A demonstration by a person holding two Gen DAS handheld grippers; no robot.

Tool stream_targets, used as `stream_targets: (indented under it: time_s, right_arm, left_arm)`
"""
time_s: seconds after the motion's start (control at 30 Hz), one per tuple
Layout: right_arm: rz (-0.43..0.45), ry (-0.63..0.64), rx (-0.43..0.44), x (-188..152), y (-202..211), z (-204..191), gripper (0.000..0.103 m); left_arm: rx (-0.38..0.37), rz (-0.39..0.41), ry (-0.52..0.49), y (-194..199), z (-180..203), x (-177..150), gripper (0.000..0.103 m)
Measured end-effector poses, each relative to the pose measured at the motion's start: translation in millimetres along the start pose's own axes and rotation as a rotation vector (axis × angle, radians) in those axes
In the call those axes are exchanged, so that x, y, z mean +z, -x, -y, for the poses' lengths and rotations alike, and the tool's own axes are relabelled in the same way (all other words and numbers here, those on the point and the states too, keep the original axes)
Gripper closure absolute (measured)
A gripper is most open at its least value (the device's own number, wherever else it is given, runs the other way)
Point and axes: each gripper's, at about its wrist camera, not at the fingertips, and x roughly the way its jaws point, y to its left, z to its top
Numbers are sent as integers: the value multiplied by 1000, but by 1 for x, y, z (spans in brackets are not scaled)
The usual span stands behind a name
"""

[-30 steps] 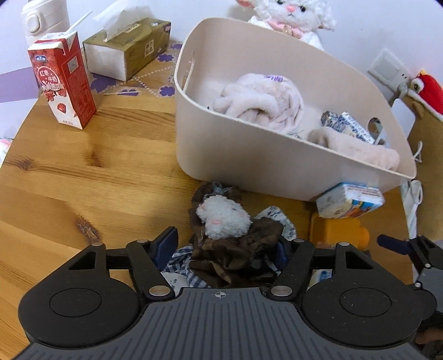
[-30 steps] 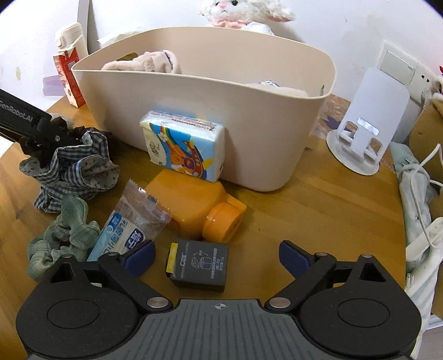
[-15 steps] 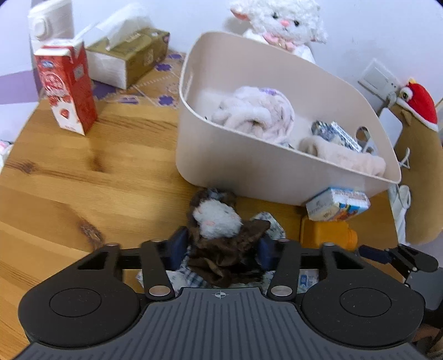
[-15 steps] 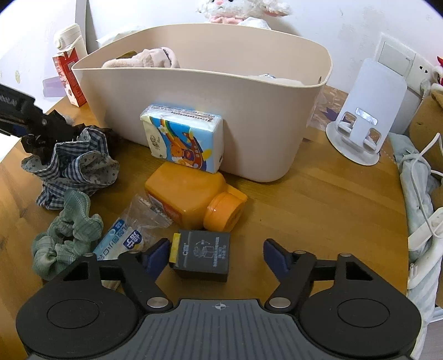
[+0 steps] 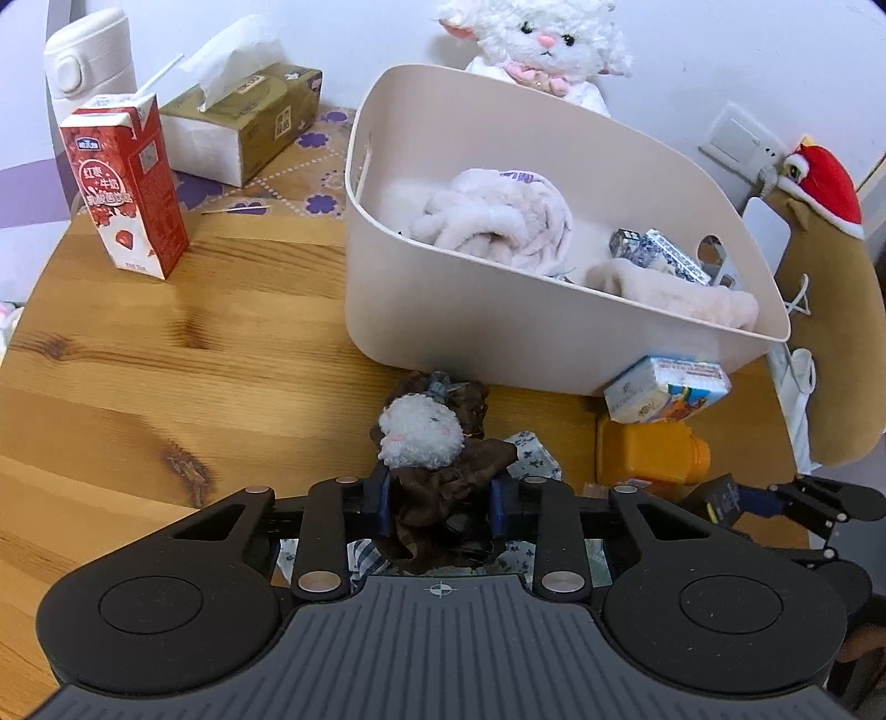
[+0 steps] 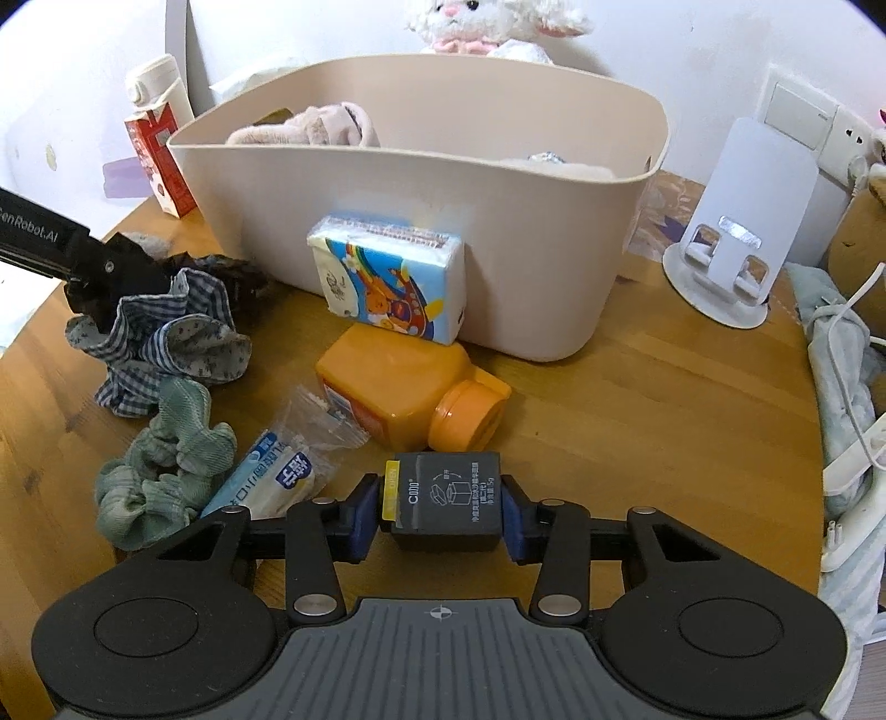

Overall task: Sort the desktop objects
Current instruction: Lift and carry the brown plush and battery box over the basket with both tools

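My left gripper [image 5: 440,507] is shut on a brown scrunchie with a white fluffy ball [image 5: 426,443], just in front of the beige bin [image 5: 498,310]. My right gripper [image 6: 441,512] is shut on a small black box [image 6: 443,498] on the wooden table [image 6: 637,443]. The bin [image 6: 421,221] holds pink fluffy cloth [image 5: 493,221] and a small foil packet [image 5: 659,255]. On the table lie a checked scrunchie [image 6: 160,343], a green scrunchie [image 6: 160,471], a clear snack packet [image 6: 277,471], an orange bottle [image 6: 415,399] and a tissue pack [image 6: 387,277] leaning on the bin.
A red milk carton [image 5: 130,183], a tissue box [image 5: 243,127] and a white flask [image 5: 88,61] stand at the back left. A plush sheep [image 5: 537,39] sits behind the bin. A white phone stand [image 6: 736,221] and cables [image 6: 847,387] are at the right.
Both grippers have closed: the left on the brown scrunchie, the right on the black box. The left gripper has pulled back and up slightly from the bin.
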Motion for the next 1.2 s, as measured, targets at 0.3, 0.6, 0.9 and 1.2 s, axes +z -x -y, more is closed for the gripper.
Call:
stream_targets:
  time_s: [0.3,0.6,0.9,1.2]
  right_arm:
    - [59,-27,3,5,28,8,61]
    - [139,-42,-13,17,63,16,61]
    - [245,-53,-38,40,98,29,61]
    - [318,-54,-54,64,113,36,61]
  left_arm:
    - [2,72,-33,33,-5,-1,73]
    - [-20,140,-42,70,-8,7,72]
    - [-37,223,-45,100,-1,21,74]
    - [-78,261,-62,113,13,34,74]
